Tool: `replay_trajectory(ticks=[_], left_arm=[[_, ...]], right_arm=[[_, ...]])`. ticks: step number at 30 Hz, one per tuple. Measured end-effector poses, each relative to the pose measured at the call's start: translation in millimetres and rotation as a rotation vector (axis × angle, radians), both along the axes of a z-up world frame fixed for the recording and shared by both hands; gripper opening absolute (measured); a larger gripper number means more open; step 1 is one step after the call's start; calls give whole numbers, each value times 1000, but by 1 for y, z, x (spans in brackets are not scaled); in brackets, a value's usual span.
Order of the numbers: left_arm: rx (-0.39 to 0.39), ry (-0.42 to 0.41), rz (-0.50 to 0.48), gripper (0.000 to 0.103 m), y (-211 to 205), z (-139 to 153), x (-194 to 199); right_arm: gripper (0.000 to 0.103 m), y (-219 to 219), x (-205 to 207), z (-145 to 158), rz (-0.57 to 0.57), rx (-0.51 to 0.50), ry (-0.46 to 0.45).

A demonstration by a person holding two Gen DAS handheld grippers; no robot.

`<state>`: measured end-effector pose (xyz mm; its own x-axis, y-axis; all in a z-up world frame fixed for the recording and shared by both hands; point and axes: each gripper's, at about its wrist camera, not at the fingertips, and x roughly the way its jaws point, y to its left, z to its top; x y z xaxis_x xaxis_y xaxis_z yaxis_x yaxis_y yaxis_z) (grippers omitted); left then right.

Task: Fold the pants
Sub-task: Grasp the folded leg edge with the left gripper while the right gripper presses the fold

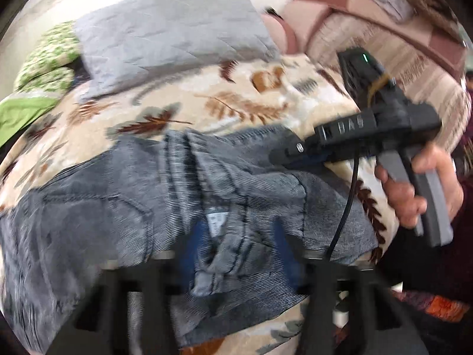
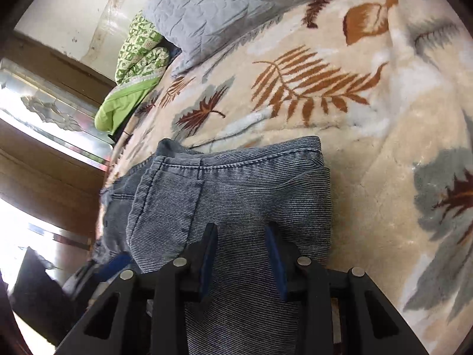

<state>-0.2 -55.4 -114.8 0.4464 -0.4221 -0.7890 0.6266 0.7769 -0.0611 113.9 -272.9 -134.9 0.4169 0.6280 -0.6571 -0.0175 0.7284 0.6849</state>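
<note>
Pants [image 2: 230, 189] lie folded on leaf-print blanket [image 2: 369, 112]. Right gripper [image 2: 242, 261] jaws parted over denim, gripping nothing. Left gripper [image 1: 236, 254] jaws parted around a bunched denim fold.

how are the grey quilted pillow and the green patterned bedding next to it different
The grey quilted pillow is plain grey with stitched creases; the green patterned bedding has a green-and-white print with a solid lime part below. The pillow looks larger and lies spread flat, while the bedding is bunched in a rolled heap at the bed's edge. Both lie on the leaf-print blanket, touching each other.
</note>
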Motion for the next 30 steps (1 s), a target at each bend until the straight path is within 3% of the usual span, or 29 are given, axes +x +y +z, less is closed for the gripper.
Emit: replay_trajectory(ticks=[4,8,11,18,22,26,30], left_arm=[[93,54,-54,24,-12,-15,11],[12,165,-26,24,-1,-16,19],[-34,223,16,29,7,-18,23],[37,242,13,29,-8,-17,26],[20,250,7,14,-8,-13,21],[-53,292,-26,9,-1,-7,-4],[5,241,-35,9,4,-3,-36]], right_arm=[[37,-9,6,-9,7,95,32],[37,-12,8,-12,19,139,47],[37,-10,10,-12,33,134,49],[37,-10,17,-15,41,149,68],[37,-11,19,-16,46,160,73],[37,-9,19,-16,48,149,63],[37,-8,18,-16,35,151,67]])
